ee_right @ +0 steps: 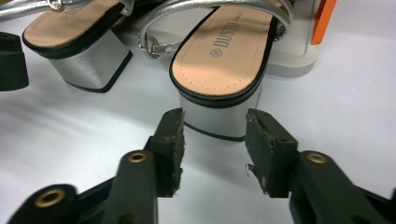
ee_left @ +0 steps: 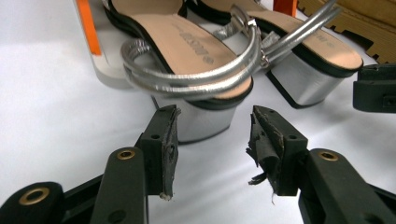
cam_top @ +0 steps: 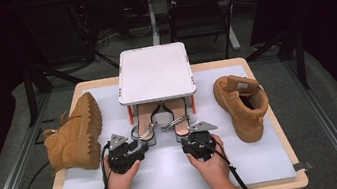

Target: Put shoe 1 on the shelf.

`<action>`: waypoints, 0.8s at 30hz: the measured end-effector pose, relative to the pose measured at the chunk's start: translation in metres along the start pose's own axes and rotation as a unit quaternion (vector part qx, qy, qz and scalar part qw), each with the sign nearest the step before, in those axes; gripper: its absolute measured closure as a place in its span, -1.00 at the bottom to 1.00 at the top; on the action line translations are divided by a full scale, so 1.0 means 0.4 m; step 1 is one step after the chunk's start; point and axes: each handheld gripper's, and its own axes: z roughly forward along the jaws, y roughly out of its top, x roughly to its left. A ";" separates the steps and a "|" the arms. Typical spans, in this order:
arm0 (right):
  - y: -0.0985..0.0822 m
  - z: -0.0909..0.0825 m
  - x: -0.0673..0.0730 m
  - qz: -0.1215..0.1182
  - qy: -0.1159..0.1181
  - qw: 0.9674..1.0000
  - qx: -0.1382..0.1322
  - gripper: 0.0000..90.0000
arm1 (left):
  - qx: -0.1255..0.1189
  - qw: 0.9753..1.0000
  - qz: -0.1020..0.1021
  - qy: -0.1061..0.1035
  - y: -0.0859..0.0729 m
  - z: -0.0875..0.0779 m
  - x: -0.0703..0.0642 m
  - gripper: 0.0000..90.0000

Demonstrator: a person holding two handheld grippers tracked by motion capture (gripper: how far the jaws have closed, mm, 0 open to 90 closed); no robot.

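Fingers of both grippers stand spread, nothing pinched yet: left gripper (ee_left: 212,135) has its worn pads flanking the silver block heel of the left sandal (ee_left: 196,70), a gap showing on each side, heel just ahead of the tips and not between them; right gripper (ee_right: 212,140) sits the same way at the heel of the right sandal (ee_right: 224,65), pads near the heel's sides but not pressing. Both sandals lie side by side on the white mat of the counter (cam_top: 168,175), toes tucked under a small white stand (cam_top: 154,74) with orange legs, heels pointing to the person; silver straps loop loose over the insoles. One tan boot (cam_top: 74,136) lies on its side at the left edge, another tan boot (cam_top: 243,106) at the right, both well apart from the hands. Step in hand looks like taking each sandal by its heel to draw it out from under the stand. To do it well: push each gripper a bit forward so the pads cover the flat heel sides, keep low on the mat, stay under the strap loops so they don't snag, squeeze square on the block, not its corner. Then pull straight back, level, so toes clear the stand legs. Metallic heel looks slick; grip firmly.
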 end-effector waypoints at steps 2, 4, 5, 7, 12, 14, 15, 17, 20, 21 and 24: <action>-0.003 -0.005 0.000 -0.006 -0.005 1.000 0.001 0.41 | 0.000 1.000 0.003 -0.009 -0.002 -0.003 -0.002 0.20; -0.005 -0.008 0.000 -0.005 0.001 1.000 -0.001 0.50 | 0.002 1.000 0.000 -0.010 -0.004 -0.004 -0.003 0.30; -0.006 -0.009 0.001 -0.005 0.000 1.000 0.000 0.54 | -0.001 1.000 -0.003 -0.012 -0.006 -0.004 -0.002 0.36; -0.008 -0.007 0.002 -0.006 0.003 1.000 0.001 0.65 | -0.004 1.000 -0.004 -0.011 -0.010 -0.004 -0.002 0.49; -0.011 0.006 0.006 -0.010 0.000 1.000 0.006 0.86 | 0.006 1.000 0.004 -0.007 -0.018 0.009 -0.003 0.78; -0.012 0.011 0.006 -0.010 0.003 1.000 0.011 0.92 | 0.013 1.000 0.008 -0.006 -0.019 0.014 -0.005 0.89; -0.014 0.015 0.008 -0.007 0.005 1.000 0.010 0.96 | 0.016 1.000 0.007 -0.007 -0.020 0.018 -0.006 0.94; -0.018 0.022 0.006 -0.003 0.012 1.000 0.011 1.00 | 0.022 1.000 0.002 -0.012 -0.021 0.026 -0.006 0.99; -0.028 0.038 -0.003 0.006 0.010 1.000 0.024 1.00 | 0.026 1.000 0.002 -0.016 -0.025 0.038 -0.008 1.00; -0.030 0.041 -0.004 0.008 0.010 1.000 0.020 1.00 | 0.029 0.999 0.004 -0.016 -0.026 0.041 -0.010 1.00; -0.035 0.046 -0.012 0.018 0.013 1.000 0.022 1.00 | 0.034 0.999 0.009 -0.011 -0.026 0.048 -0.014 1.00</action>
